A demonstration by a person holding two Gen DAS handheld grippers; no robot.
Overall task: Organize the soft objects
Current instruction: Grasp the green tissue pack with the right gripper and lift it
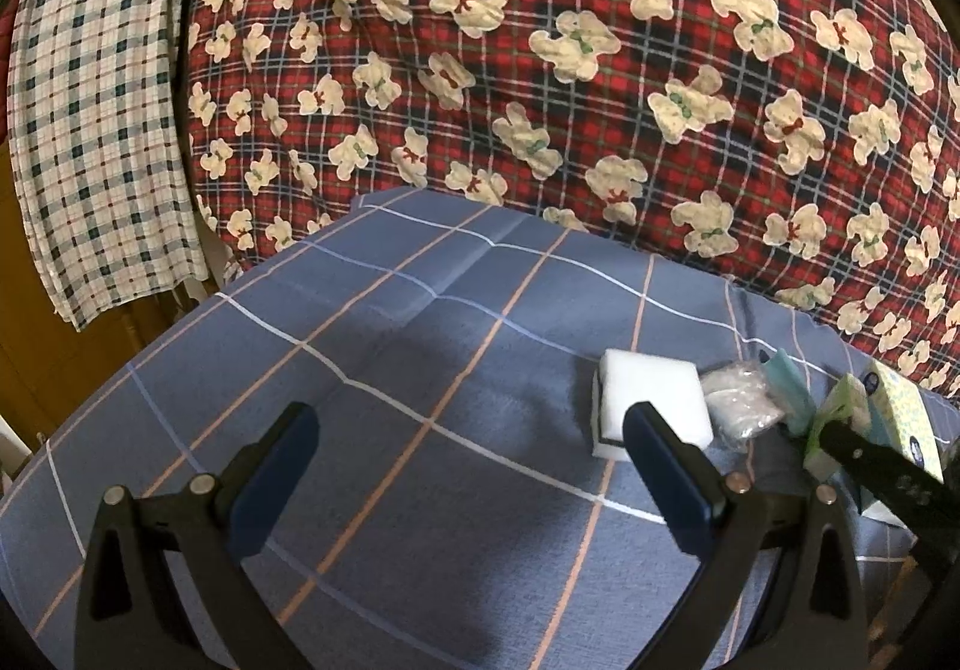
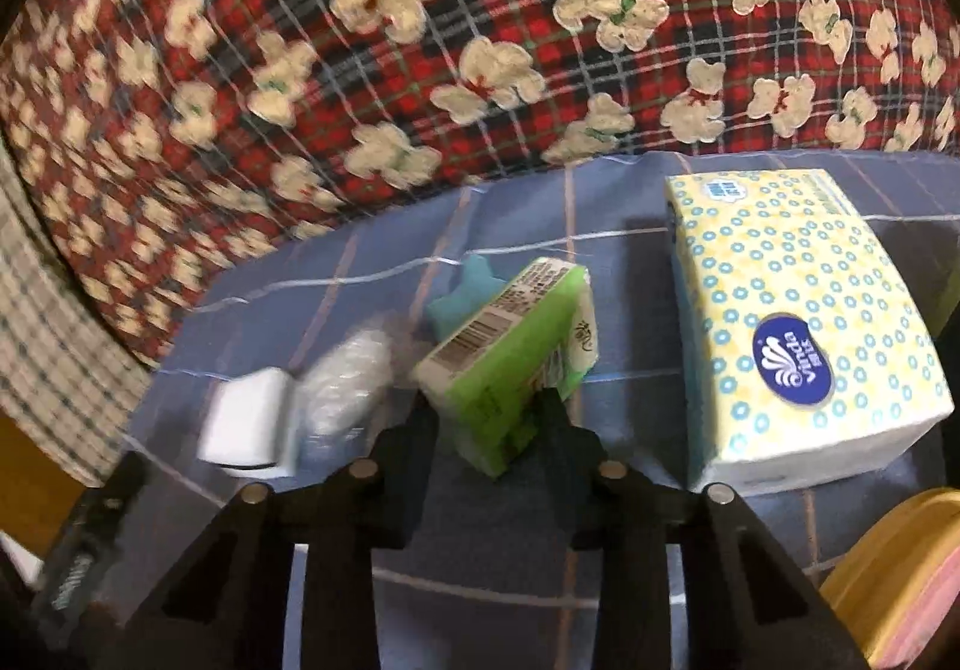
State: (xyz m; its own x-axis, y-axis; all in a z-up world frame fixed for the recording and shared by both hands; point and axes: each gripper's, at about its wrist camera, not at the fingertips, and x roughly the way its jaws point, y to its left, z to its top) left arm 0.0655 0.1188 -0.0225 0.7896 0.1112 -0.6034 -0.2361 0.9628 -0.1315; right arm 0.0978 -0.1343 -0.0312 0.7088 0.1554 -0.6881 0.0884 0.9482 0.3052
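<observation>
Home bedroom, teddy-print plaid quilt (image 1: 540,70), blue checked bedsheet (image 1: 390,400) (wooden furniture beside)

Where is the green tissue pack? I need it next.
In the right wrist view, the green tissue pack sits tilted between the right gripper's fingers, left of the yellow tissue box.

glossy plastic-wrapped tissue pack (image 2: 804,334), matt cloth (image 1: 420,370)

Left gripper (image 1: 468,466) gapes (nothing between); right gripper (image 2: 489,418) pinches.
</observation>
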